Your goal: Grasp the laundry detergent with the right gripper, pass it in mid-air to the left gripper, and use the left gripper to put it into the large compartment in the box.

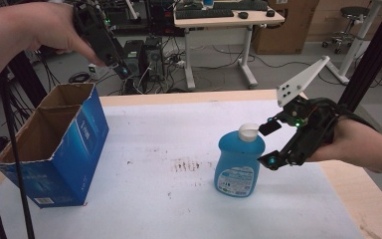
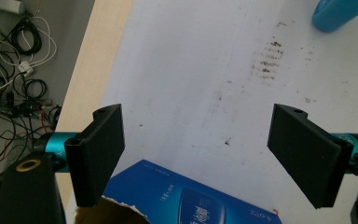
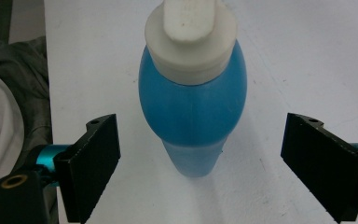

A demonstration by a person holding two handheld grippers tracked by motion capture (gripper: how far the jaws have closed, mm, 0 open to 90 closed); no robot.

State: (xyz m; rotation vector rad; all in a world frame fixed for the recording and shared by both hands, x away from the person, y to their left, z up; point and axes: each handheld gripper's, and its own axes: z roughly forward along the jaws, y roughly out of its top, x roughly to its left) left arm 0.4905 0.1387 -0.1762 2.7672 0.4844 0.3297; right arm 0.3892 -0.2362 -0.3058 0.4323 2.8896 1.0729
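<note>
The blue bottle [image 1: 239, 162] with a white cap [image 1: 248, 131] stands upright on the white table surface.

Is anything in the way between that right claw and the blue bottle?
No. The right gripper is open, its jaws either side of the blue bottle, with only bare white table in the gaps.

From my left gripper's camera the bottle [image 2: 340, 14] is cut off by the top edge, only a blue corner showing, and the box [image 2: 191, 200] runs off the bottom. From above, the print on the bottle's label [image 1: 235, 180] is too small to read.
</note>
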